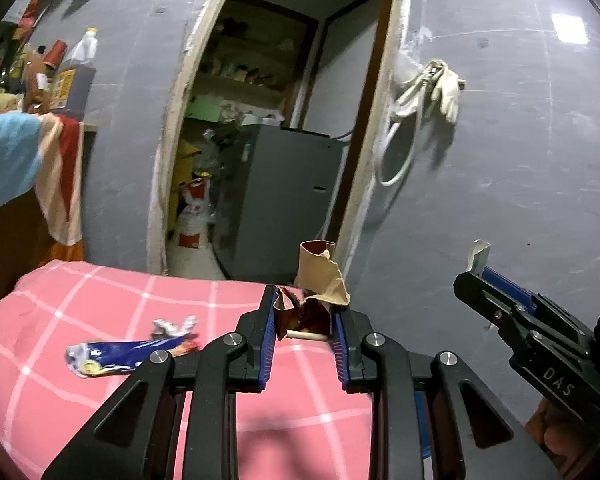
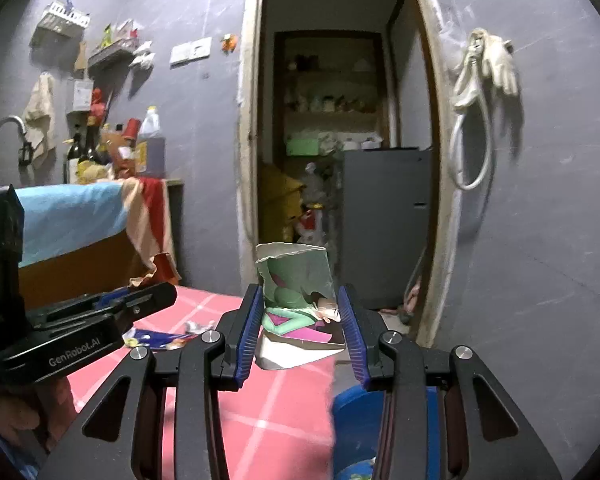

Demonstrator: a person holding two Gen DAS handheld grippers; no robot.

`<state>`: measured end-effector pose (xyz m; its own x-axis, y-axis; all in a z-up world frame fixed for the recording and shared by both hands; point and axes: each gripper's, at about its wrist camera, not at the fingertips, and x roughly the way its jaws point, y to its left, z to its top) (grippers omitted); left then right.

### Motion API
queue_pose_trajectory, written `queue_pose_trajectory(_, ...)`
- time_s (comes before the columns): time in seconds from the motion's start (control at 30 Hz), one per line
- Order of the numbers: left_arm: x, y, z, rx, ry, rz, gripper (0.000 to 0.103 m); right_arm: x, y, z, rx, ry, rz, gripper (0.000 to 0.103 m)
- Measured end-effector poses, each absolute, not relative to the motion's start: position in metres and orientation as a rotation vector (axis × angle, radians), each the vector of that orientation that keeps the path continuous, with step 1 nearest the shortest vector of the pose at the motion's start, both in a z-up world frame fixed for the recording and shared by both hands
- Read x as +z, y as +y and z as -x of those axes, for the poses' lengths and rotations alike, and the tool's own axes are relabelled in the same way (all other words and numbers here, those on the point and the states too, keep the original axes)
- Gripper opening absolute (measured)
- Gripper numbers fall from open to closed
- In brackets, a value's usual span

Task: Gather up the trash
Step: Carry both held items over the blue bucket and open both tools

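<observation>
On the pink tabletop point(image 1: 60, 400) at my ten o'clock | blue wrapper point(image 1: 128, 354) lies crosswise, nearer my left hand-held gripper point(image 1: 304, 328) | it pinches brown paper scrap point(image 1: 320, 276); right hand-held gripper point(image 2: 298, 316) pinches green carton point(image 2: 296, 276).

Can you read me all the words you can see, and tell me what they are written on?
"DAS" stands on the black body of the right gripper, seen from the left wrist camera.
"GenRobot.AI" stands on the black body of the left gripper, seen from the right wrist camera.
The yellow label on the big bottle is too blurred to read.
The blue wrapper on the pink cloth has print, too blurred to read.
</observation>
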<state>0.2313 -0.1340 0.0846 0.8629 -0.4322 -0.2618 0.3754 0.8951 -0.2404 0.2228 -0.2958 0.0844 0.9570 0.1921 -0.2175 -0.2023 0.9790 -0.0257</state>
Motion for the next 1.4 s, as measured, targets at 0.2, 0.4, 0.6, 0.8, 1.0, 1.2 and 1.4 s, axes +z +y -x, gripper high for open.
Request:
queue_pose_trajectory(0.2,0.088,-0.167,-0.233,-0.472,0.290,0.175,0.021,0.085,-0.331,-0.209,0.134,0.166,0.033,0.037)
queue_pose_trajectory(0.4,0.086,-0.199,-0.234,-0.514,0.272,0.142,0.021,0.080,-0.361,-0.200,0.079,0.121,0.001,0.037)
queue_pose_trajectory(0.6,0.074,-0.230,-0.245,-0.557,0.307,0.120,0.022,0.065,-0.388,-0.198,0.036,0.124,-0.030,0.037)
queue_pose_trajectory(0.8,0.058,-0.257,-0.254,-0.591,0.360,0.074,0.022,0.044,-0.408,-0.205,0.001,0.176,-0.065,0.037)
queue_pose_trajectory(1.0,0.039,-0.274,-0.268,-0.602,0.445,0.041,0.022,0.021,-0.422,-0.214,-0.023,0.247,-0.095,0.037)
queue_pose_trajectory(1.2,0.019,-0.289,-0.279,-0.592,0.543,0.001,0.022,0.003,-0.433,-0.223,-0.029,0.318,-0.127,0.037)
queue_pose_trajectory(1.4,0.000,-0.297,-0.291,-0.566,0.637,-0.027,0.023,-0.011,-0.439,-0.233,-0.023,0.396,-0.150,0.037)
